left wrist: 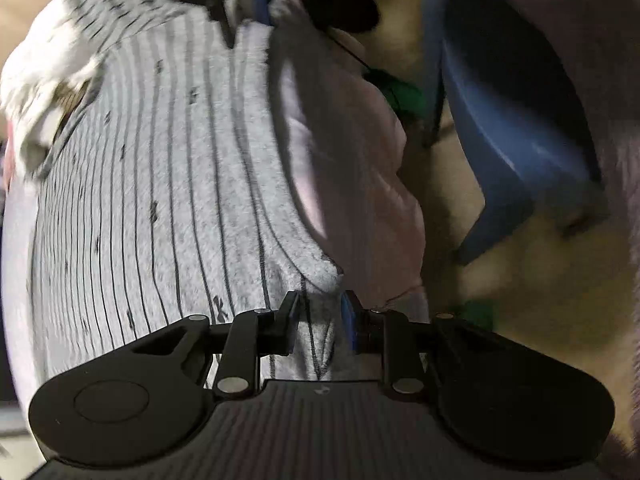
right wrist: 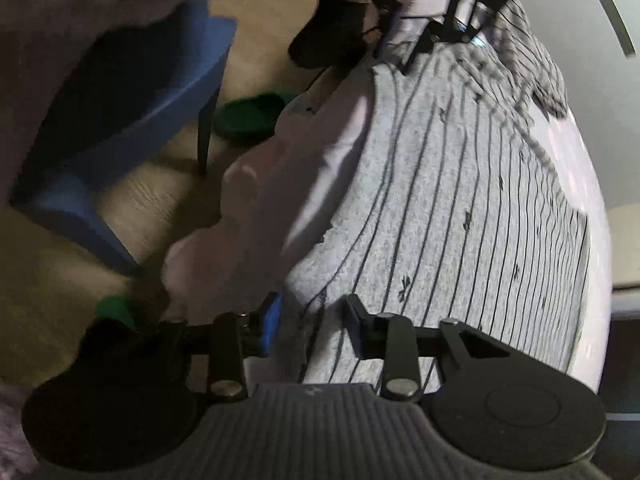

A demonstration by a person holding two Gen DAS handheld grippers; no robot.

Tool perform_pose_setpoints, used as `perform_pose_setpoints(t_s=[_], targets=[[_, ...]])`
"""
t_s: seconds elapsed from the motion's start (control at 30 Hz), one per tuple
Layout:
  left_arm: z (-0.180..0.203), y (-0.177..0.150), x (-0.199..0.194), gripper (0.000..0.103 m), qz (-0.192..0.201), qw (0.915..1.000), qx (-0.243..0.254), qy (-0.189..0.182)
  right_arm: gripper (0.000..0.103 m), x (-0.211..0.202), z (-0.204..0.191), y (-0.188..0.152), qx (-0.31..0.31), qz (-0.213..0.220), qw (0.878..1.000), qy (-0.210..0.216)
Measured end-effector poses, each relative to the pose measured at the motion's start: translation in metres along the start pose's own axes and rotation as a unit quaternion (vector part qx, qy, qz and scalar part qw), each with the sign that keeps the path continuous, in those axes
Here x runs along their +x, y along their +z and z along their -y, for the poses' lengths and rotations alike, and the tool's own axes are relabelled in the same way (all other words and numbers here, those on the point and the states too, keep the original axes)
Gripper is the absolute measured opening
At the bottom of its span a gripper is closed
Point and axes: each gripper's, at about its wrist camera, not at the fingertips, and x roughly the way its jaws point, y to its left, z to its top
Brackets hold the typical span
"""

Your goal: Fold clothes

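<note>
Both grippers worked the near hem of a grey striped garment (left wrist: 168,184) spread over a pale pink sheet (left wrist: 352,184), w/ collar end at 11 o'clock in the left wrist view, 1 o'clock in the right. Left gripper (left wrist: 320,312): jaws part-open, cloth bunched between them; whether the pads pinched it couldn't be told. Right gripper (right wrist: 314,316): jaws apart, hem running between them, pads apparently clear of the fabric. A blue stool (right wrist: 120,120) and green slippers (right wrist: 252,114) sat on the wood floor beside the bed. Progress, judged from the pics: garment lay mostly flat; no crisp fold line visible in the blur. Folding proper, incl. sleeves and halving, seemingly remained.
</note>
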Motion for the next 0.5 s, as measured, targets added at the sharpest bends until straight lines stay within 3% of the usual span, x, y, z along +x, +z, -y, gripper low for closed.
perform_pose_setpoints(t_s=[0.07,0.13,0.2,0.27,0.37,0.5], targets=[[0.000,0.001,0.001,0.012,0.000,1.0000,0.007,0.002,0.028,0.002,-0.005,0.000,-0.026,-0.002,1.000,-0.006],[-0.012,-0.001,-0.005,0.005,0.010,0.9992,-0.034,-0.019,0.021,-0.002,-0.003,-0.001,-0.029,0.000,1.000,-0.005],[-0.030,-0.005,-0.017,0.004,0.032,0.9932,-0.098,-0.053,0.012,-0.009,0.014,-0.001,0.028,0.007,1.000,0.012],[-0.048,-0.012,-0.030,0.004,0.058,0.9819,-0.163,-0.077,0.010,-0.020,0.040,-0.004,0.118,0.025,0.992,0.045],[-0.055,-0.019,-0.035,0.003,0.060,0.9762,-0.187,-0.092,0.010,-0.030,0.063,-0.013,0.197,0.044,0.976,0.087],[-0.048,-0.017,-0.020,0.004,0.043,0.9768,-0.180,-0.107,0.010,-0.018,0.061,-0.011,0.188,0.029,0.976,0.106]])
